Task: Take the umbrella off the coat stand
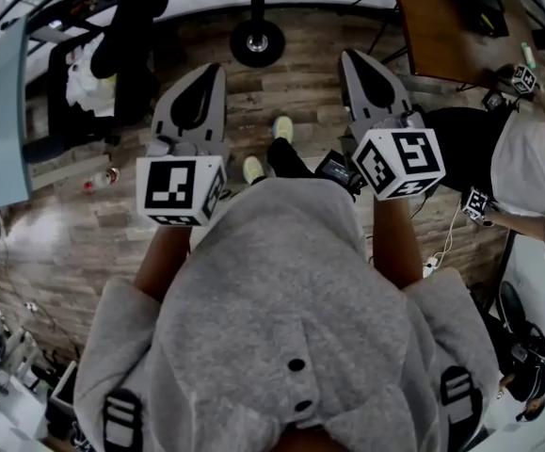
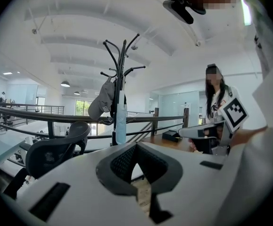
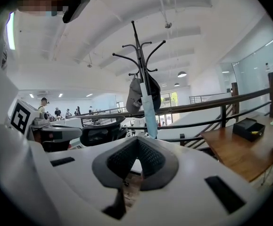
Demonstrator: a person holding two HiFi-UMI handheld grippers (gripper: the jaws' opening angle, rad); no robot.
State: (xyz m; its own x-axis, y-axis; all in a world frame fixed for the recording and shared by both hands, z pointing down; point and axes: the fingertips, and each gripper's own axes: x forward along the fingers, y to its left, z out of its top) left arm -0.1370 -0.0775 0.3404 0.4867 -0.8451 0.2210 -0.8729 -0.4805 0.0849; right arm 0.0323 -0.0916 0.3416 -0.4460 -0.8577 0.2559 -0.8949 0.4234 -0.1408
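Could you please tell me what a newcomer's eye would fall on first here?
A black coat stand rises ahead by the railing, with a pale blue umbrella and a grey cap hanging on it. Nearer, the left gripper and right gripper point toward it, both shut and empty.

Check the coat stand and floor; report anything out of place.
Nothing odd on the coat stand: the folded umbrella hangs straight down against it, with a grey cap next to it. On the floor, what looks like a bottle lies on its side.
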